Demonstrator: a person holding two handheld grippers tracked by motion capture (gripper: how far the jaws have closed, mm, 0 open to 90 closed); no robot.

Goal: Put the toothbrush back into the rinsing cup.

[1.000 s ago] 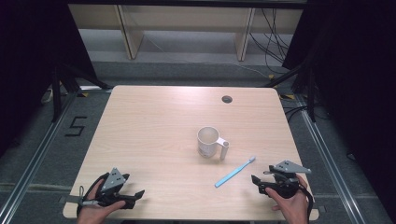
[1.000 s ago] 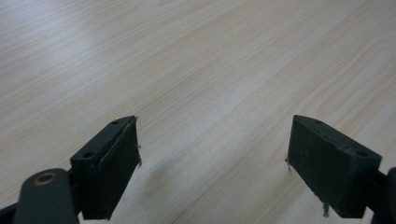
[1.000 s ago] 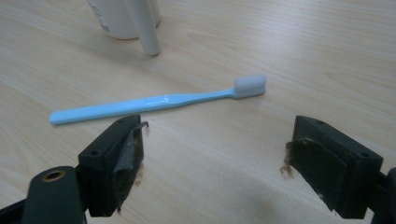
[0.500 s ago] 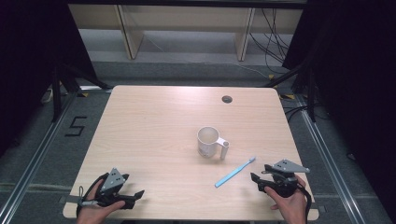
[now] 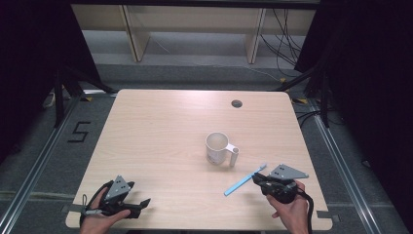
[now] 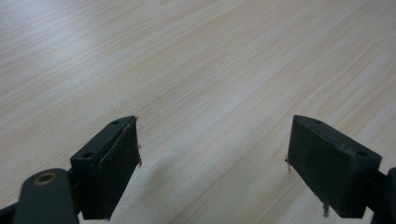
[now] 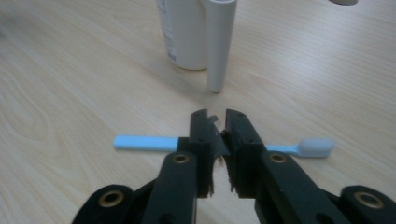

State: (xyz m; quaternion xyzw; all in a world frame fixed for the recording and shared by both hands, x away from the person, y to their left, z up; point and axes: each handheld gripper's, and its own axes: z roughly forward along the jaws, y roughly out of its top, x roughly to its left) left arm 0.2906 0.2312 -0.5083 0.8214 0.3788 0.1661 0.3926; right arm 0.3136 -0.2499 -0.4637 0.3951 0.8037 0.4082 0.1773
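Observation:
A light blue toothbrush (image 5: pixel 242 182) lies flat on the wooden table (image 5: pixel 160 126), near the front right. Its white bristle head (image 7: pixel 316 146) points right in the right gripper view. My right gripper (image 5: pixel 257 179) sits at the middle of the handle, jaws shut. In the right gripper view the right gripper (image 7: pixel 222 126) hides the middle of the toothbrush (image 7: pixel 144 142). A white mug (image 5: pixel 216 147) stands upright just beyond, its handle (image 7: pixel 219 46) turned toward me. My left gripper (image 5: pixel 142 206) rests at the front left, open, and in its own view the left gripper (image 6: pixel 212 135) has bare wood between the jaws.
A round cable hole (image 5: pixel 236 103) sits near the table's far edge. Wooden shelving (image 5: pixel 190 29) and cables (image 5: pixel 287 34) stand behind the table. On the floor to the left is a "5" mark (image 5: pixel 78 131). The table's front edge runs close under both hands.
My right gripper has shifted a little left, up to the toothbrush handle. The left gripper, mug and toothbrush have stayed put.

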